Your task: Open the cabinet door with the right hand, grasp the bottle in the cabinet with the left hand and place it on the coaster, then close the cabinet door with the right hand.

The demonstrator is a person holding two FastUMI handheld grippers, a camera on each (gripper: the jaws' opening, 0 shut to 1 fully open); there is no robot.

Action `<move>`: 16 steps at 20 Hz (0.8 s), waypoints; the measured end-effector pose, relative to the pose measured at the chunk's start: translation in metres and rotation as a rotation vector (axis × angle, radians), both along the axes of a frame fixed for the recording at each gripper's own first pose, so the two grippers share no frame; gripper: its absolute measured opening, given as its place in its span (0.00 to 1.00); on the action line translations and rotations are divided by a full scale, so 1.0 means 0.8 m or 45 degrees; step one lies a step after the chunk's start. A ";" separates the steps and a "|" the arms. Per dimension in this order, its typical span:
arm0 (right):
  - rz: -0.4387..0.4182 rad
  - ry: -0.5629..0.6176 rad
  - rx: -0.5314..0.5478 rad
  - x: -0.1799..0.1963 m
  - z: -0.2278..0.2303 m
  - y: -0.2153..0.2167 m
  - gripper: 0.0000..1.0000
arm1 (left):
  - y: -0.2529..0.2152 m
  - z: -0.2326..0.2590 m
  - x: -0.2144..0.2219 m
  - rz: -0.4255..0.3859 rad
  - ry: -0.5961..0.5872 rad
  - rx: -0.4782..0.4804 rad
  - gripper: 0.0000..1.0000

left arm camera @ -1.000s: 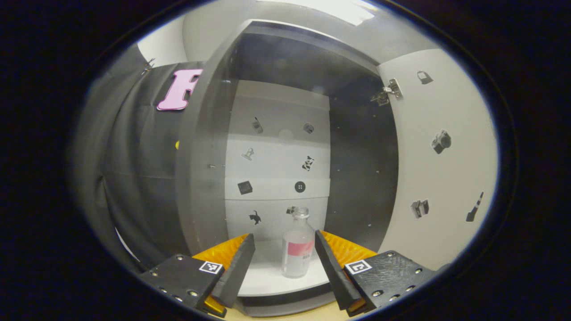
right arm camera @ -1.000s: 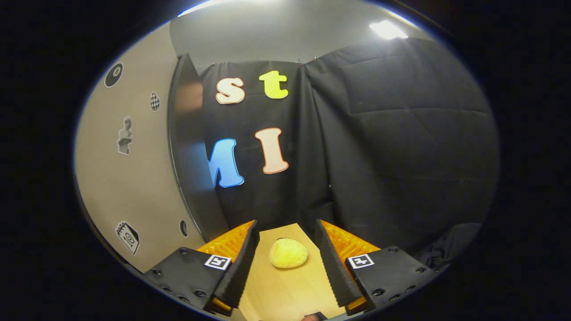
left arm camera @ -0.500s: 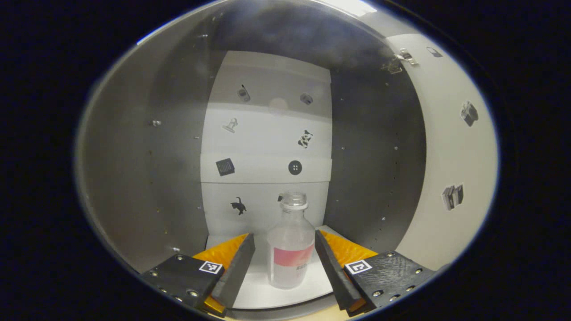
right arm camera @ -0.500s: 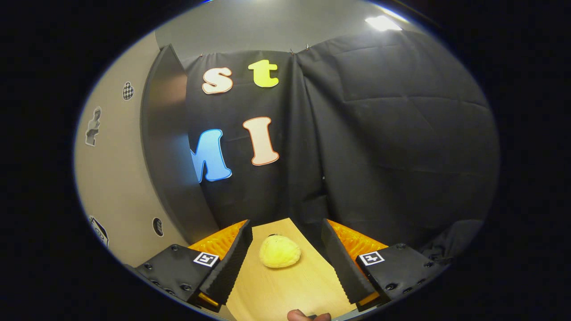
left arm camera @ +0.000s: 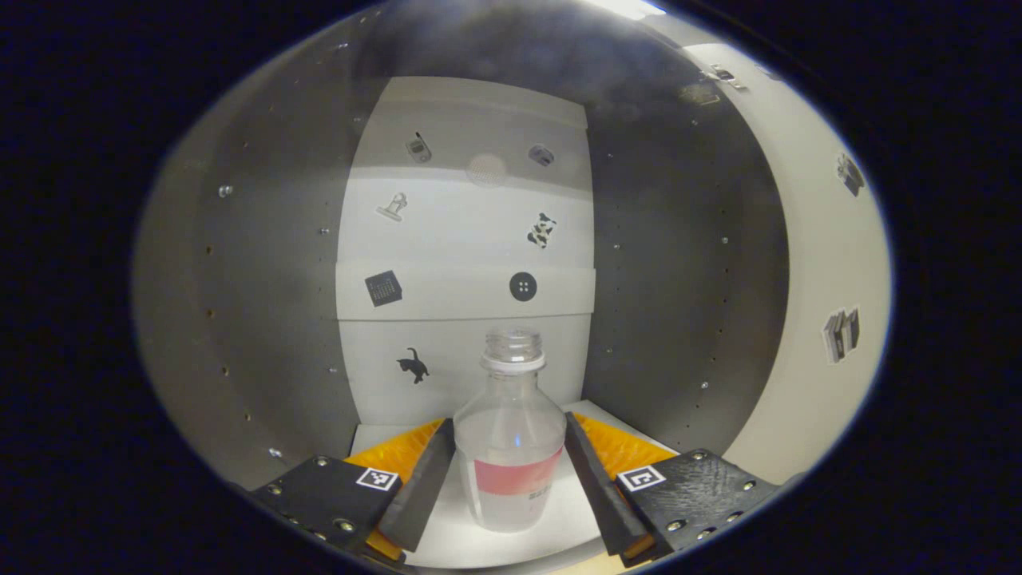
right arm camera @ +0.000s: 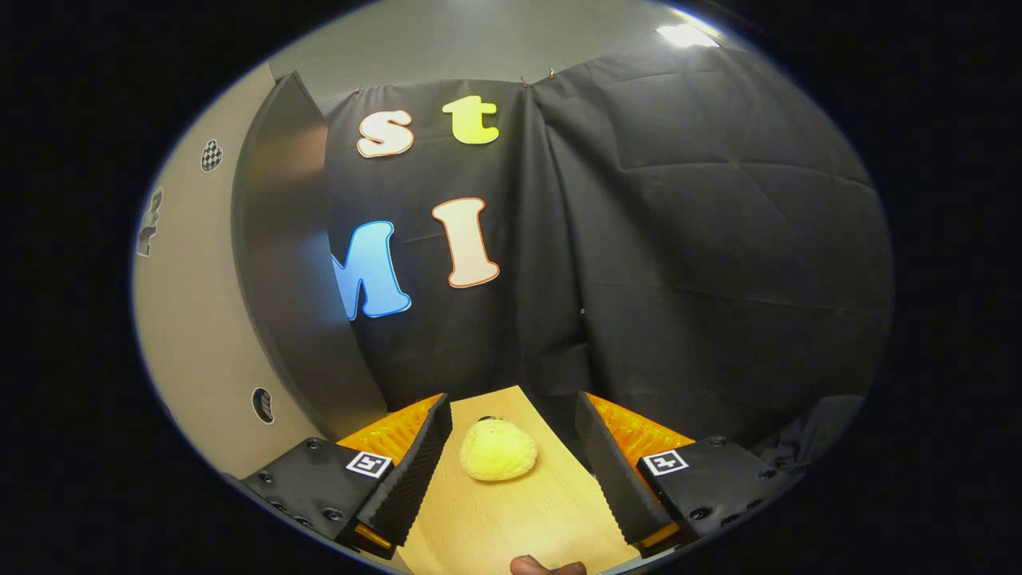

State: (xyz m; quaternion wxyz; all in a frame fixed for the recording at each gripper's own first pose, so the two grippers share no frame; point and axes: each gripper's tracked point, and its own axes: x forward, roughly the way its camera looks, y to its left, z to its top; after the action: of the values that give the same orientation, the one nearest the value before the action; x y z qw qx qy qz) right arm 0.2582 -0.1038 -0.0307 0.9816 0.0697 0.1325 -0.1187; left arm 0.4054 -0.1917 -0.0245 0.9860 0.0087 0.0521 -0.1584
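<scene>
A clear bottle [left arm camera: 511, 447] with a red label and no cap stands upright on the white cabinet floor [left arm camera: 447, 547]. My left gripper [left arm camera: 508, 425] reaches into the cabinet, open, with one finger on each side of the bottle's body and almost no gap; I cannot tell if they touch it. The cabinet door [left arm camera: 814, 263] stands swung open on the right. My right gripper [right arm camera: 512, 403] is open and holds nothing, hovering over the wooden table [right arm camera: 511, 519]. Between its fingers a yellow round pad [right arm camera: 497, 451], possibly the coaster, lies on the table.
Dark cabinet side walls [left arm camera: 263, 319] close in on both sides of the bottle; the back panel [left arm camera: 467, 239] carries small stickers. In the right gripper view the open door [right arm camera: 192, 319] stands at left, black cloth hangs behind the table, and a person's fingertip [right arm camera: 547, 567] shows at the bottom.
My left gripper has moved forward into the cabinet until the bottle sits between its fingers. The right gripper has drifted slightly rightward, away from the door, staying open.
</scene>
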 end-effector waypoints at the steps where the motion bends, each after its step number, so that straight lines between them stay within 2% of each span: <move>1: 0.005 0.001 -0.004 0.000 -0.001 0.000 0.98 | -0.001 -0.001 0.000 -0.001 0.005 0.001 0.84; 2: 0.011 0.001 -0.005 0.002 -0.001 0.000 0.98 | -0.003 -0.004 0.004 -0.003 0.007 -0.002 0.84; 4: 0.020 0.005 -0.006 0.001 -0.002 0.002 0.98 | -0.002 -0.001 -0.005 0.003 0.010 -0.018 0.75; 8: 0.018 0.017 -0.003 -0.003 -0.008 0.002 0.98 | -0.007 0.013 -0.027 -0.025 -0.027 0.003 0.72; 9: 0.019 0.013 0.001 -0.005 -0.008 0.004 0.93 | -0.007 0.022 -0.035 -0.029 -0.057 0.009 0.71; 10: 0.021 0.007 0.006 -0.006 -0.007 0.005 0.98 | -0.008 0.028 -0.046 -0.043 -0.076 0.022 0.71; 13: 0.042 -0.008 0.019 -0.012 -0.007 0.015 0.98 | -0.003 0.050 -0.082 -0.045 -0.134 0.046 0.70; 14: 0.058 -0.011 0.022 -0.014 -0.005 0.019 0.93 | -0.001 0.058 -0.099 -0.046 -0.156 0.051 0.70; 15: 0.075 -0.014 0.021 -0.017 -0.004 0.023 0.98 | 0.001 0.066 -0.118 -0.046 -0.181 0.061 0.70; 16: 0.088 -0.021 0.014 -0.020 -0.001 0.025 0.98 | 0.006 0.074 -0.141 -0.040 -0.209 0.076 0.70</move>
State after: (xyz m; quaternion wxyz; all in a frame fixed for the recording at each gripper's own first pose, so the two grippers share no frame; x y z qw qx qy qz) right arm 0.2421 -0.0835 -0.0318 0.9857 0.0713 0.1276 -0.0833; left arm 0.2925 -0.1872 0.0343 0.9836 0.0519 -0.0243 -0.1710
